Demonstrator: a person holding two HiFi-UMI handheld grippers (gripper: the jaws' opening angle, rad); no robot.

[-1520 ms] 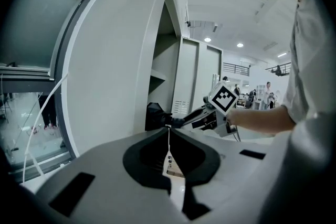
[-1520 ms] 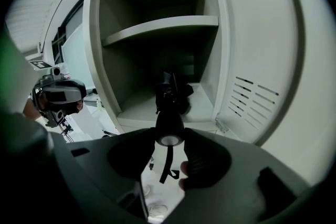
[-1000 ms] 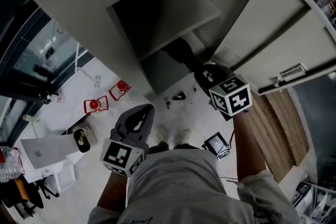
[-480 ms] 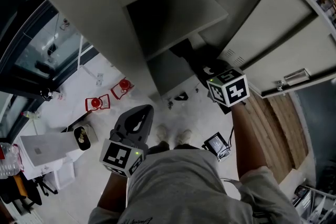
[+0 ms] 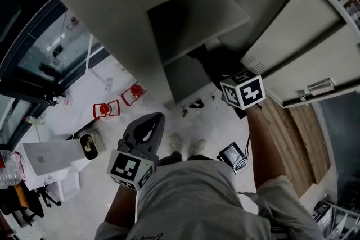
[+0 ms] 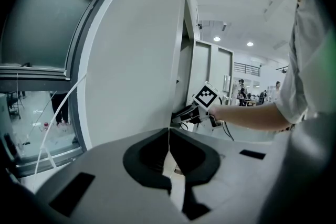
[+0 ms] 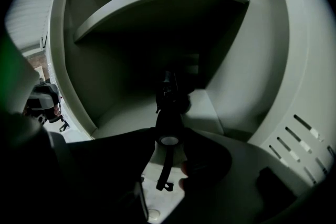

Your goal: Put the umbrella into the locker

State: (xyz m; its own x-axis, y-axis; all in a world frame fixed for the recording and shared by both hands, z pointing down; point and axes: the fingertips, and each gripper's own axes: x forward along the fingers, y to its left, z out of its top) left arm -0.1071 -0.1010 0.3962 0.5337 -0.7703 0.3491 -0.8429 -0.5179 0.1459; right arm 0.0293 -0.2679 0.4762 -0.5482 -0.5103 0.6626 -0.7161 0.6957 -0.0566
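The black folded umbrella (image 7: 168, 113) points into the lower compartment of the open grey locker (image 7: 131, 113), below the shelf (image 7: 157, 2). My right gripper (image 7: 169, 138) is shut on its handle end, and the wrist strap (image 7: 166, 168) hangs down behind the jaws. In the head view the right gripper (image 5: 222, 73) reaches into the locker (image 5: 185, 73) opening, with the umbrella (image 5: 207, 58) showing only as a dark shape. My left gripper (image 5: 149, 121) stays near my body, shut and empty, and is also seen in the left gripper view (image 6: 169, 132).
The locker door (image 5: 304, 48) stands open on the right. On the floor lie two red items (image 5: 103, 111), a small black device (image 5: 232, 153) by my feet, and a white box (image 5: 48, 160) at the left. A wooden panel (image 5: 295, 137) lies at the right.
My right gripper has carried the umbrella a little deeper into the locker's lower compartment. The left gripper has stayed where it was.
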